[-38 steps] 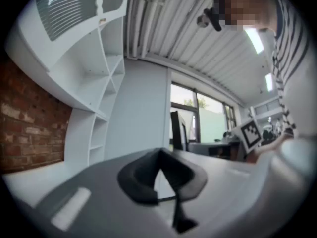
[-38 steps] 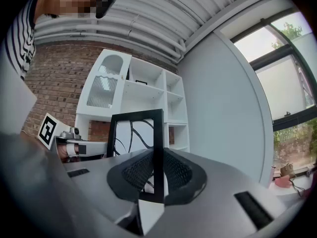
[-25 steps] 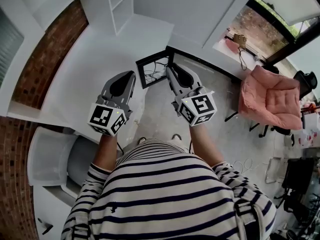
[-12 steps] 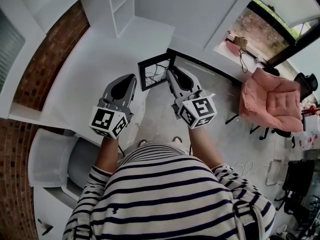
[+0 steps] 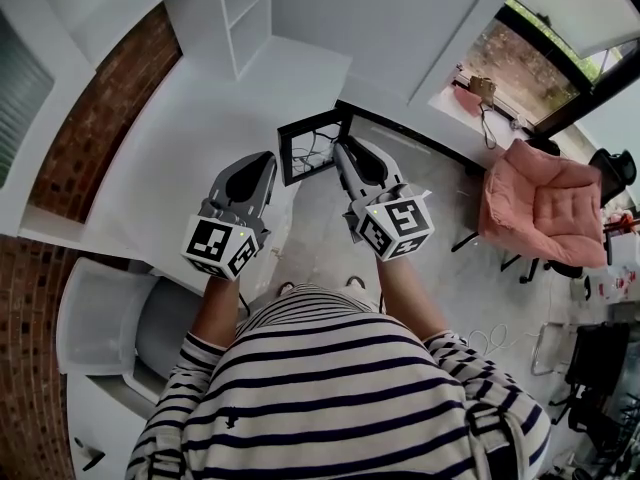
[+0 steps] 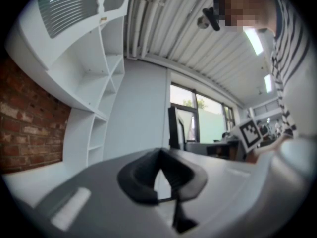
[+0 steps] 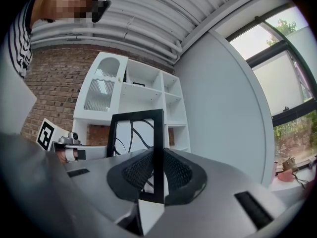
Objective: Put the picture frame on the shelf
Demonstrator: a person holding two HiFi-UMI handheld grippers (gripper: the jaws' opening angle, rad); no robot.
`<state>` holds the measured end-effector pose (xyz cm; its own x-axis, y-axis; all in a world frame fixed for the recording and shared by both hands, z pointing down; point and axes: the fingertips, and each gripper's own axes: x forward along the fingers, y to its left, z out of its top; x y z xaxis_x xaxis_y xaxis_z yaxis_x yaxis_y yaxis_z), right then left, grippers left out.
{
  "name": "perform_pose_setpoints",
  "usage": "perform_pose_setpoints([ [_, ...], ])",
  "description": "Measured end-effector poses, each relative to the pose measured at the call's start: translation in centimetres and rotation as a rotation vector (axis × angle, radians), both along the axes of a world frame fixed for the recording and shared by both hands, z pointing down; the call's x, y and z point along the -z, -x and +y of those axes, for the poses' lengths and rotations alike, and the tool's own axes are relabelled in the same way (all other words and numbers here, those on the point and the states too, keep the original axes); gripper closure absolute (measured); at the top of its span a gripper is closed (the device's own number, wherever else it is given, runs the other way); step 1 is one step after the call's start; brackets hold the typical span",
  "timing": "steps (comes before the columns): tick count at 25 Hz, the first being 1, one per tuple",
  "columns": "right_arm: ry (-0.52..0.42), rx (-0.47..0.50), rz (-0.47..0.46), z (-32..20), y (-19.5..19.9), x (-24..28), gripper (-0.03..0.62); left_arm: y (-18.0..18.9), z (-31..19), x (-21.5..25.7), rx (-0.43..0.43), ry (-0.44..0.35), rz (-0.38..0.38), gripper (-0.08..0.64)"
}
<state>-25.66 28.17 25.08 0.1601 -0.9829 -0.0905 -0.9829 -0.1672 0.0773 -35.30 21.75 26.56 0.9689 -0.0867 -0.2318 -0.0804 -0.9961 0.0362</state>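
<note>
The picture frame (image 5: 312, 146) is a thin black rectangle with a dark line drawing inside. It is held upright above the white desk (image 5: 190, 138), with my right gripper (image 5: 343, 155) shut on its right edge. In the right gripper view the frame (image 7: 157, 148) stands edge-on between the mesh pads. My left gripper (image 5: 264, 164) hovers just left of the frame, shut and holding nothing. In the left gripper view its pads (image 6: 161, 175) meet, and the frame (image 6: 174, 128) shows beyond them. The white shelf unit (image 5: 243, 13) stands at the back of the desk, with open compartments (image 7: 148, 100).
A brick wall (image 5: 95, 108) runs along the left. A pink armchair (image 5: 545, 196) stands on the floor at the right, below a window. A dark-edged tabletop (image 5: 425, 136) lies right of the frame. A grey seat (image 5: 100, 313) sits at lower left.
Both grippers and the frame have shifted only slightly in the view. The right gripper's hold on the frame is unchanged.
</note>
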Motion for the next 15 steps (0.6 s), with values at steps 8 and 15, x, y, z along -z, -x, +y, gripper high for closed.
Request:
perform_pose_setpoints([
  [8,-0.007,-0.002,-0.007,0.03,0.05,0.0,0.534,-0.03,0.24,0.02,-0.006,-0.003,0.003,0.554],
  [15,-0.008,0.0,-0.01,-0.15,0.27,0.11,0.534,0.18,0.2,0.16,-0.011,-0.002,0.004,0.554],
])
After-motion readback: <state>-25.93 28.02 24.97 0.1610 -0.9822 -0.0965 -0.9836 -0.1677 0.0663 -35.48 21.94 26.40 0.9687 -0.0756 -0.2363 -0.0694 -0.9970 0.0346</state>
